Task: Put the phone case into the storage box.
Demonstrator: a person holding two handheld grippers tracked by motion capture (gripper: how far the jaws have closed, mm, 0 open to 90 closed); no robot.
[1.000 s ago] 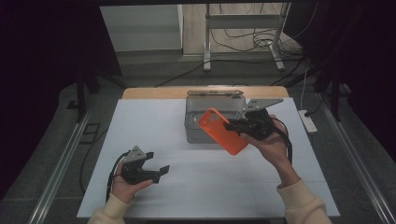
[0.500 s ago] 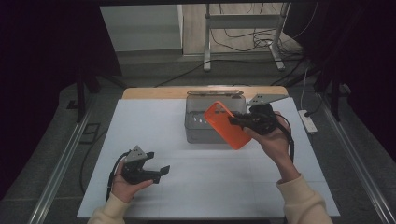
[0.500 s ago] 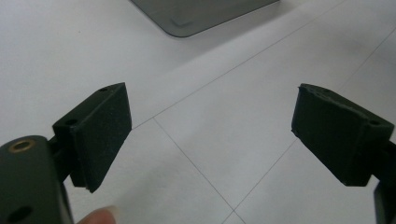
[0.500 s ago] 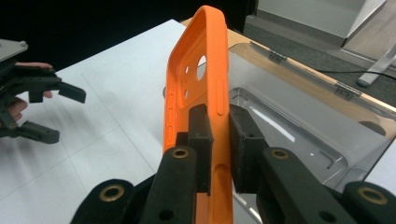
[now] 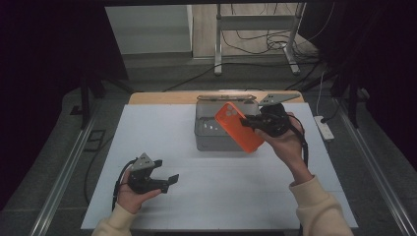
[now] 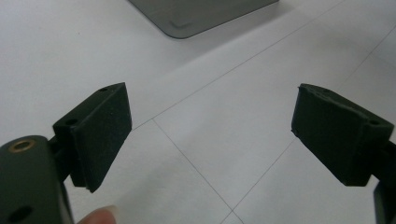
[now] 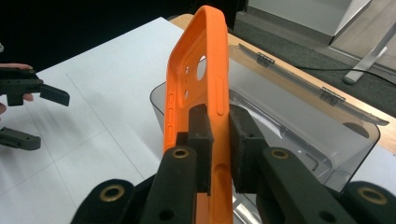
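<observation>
The right gripper (image 7: 218,126) clamps its jaws on the edge of the orange phone case (image 7: 198,84), holding it up over the open grey box (image 5: 216,135) at the table's (image 5: 147,128) far side. The left gripper (image 6: 210,135) rests wide apart and bare, low near the table's near edge, well away from the case.

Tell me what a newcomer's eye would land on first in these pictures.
The bright orange phone case stands out first, pinched by its edge in the right claw and held tilted above the open grey box at the far middle of the white table. Next comes the left claw, held wide open and holding nothing, at the table's near left.
</observation>
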